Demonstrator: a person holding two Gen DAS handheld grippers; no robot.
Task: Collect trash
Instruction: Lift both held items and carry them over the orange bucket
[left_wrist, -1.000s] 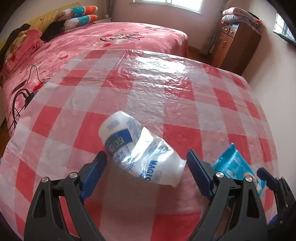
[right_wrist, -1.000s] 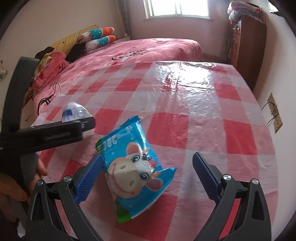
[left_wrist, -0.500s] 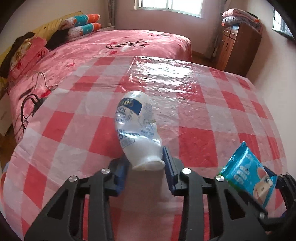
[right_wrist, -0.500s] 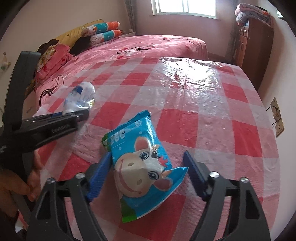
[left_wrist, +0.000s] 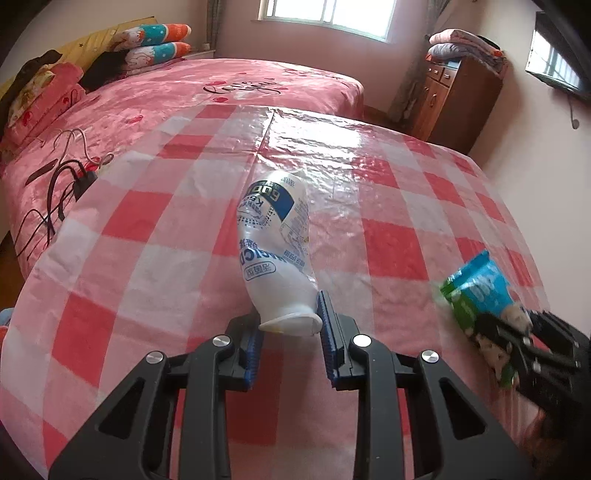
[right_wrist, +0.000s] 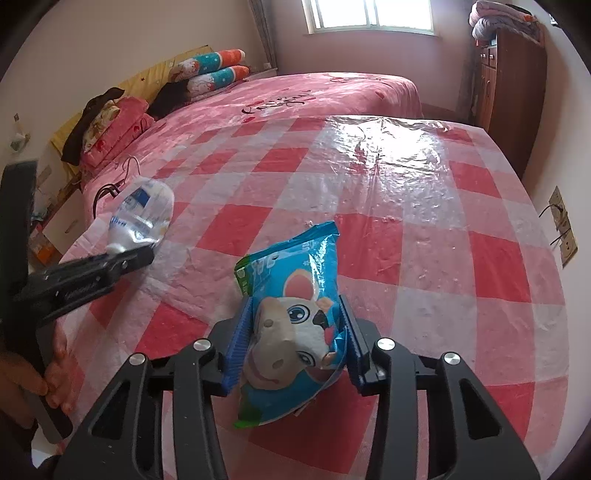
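My left gripper (left_wrist: 290, 328) is shut on the neck end of a crumpled white and blue plastic bottle (left_wrist: 275, 251), which stands up off the red and white checked tablecloth (left_wrist: 155, 236). My right gripper (right_wrist: 295, 339) is shut on a blue snack bag with a cartoon cow (right_wrist: 295, 314), lifted above the cloth. The bag also shows at the right of the left wrist view (left_wrist: 480, 288). The bottle also shows at the left of the right wrist view (right_wrist: 144, 214), held by the left gripper.
A bed with a pink cover (left_wrist: 221, 88) lies beyond the table, with pillows (left_wrist: 155, 40) at its head. A wooden cabinet (left_wrist: 454, 99) stands at the far right. Black cables (left_wrist: 62, 192) lie on the bed at the left. A wall socket (right_wrist: 561, 221) is on the right wall.
Both grippers closed from open, the left on the bottle and the right on the snack bag. Both items have been lifted off the cloth.
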